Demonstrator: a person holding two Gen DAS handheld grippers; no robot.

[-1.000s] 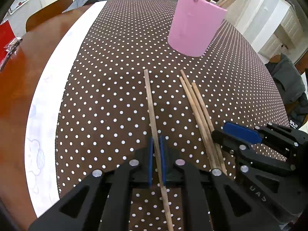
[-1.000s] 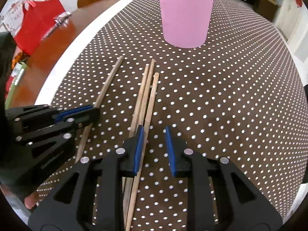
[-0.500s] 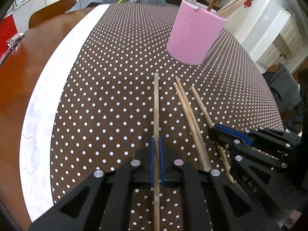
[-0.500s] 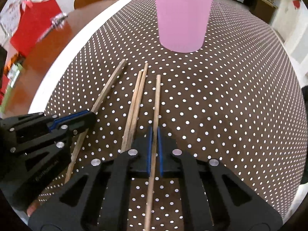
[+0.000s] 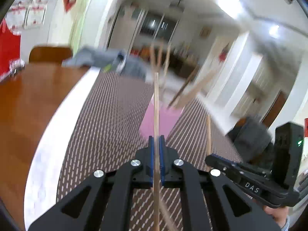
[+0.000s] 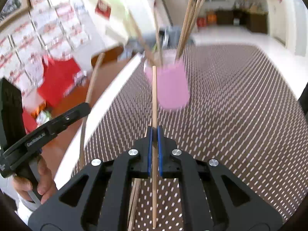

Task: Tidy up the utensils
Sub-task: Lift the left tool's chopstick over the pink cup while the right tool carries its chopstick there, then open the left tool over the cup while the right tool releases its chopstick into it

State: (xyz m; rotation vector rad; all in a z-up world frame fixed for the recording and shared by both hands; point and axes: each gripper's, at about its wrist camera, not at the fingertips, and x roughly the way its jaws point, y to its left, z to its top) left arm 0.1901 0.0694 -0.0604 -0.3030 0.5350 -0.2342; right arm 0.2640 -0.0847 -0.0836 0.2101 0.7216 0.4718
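My left gripper (image 5: 156, 140) is shut on a wooden chopstick (image 5: 156, 104) and holds it raised off the table, pointing toward the pink cup (image 5: 159, 121). My right gripper (image 6: 154, 130) is shut on another wooden chopstick (image 6: 154, 96), also lifted, its tip in front of the pink cup (image 6: 171, 86). The cup holds several chopsticks (image 6: 188, 19). Two more chopsticks (image 6: 134, 198) lie on the dotted cloth under my right gripper. The left gripper (image 6: 57, 119) with its chopstick (image 6: 88, 100) shows at the left of the right wrist view. Both views are motion-blurred.
A brown white-dotted tablecloth (image 6: 231, 115) covers the wooden table (image 5: 28, 100). A red bag (image 6: 57, 77) sits at the far left. A chair back (image 5: 50, 54) and grey clothing (image 5: 100, 59) are beyond the table's far edge.
Both grippers have lifted their chopsticks off the cloth and tilted up, so the views now look across the table toward the cup and the room.
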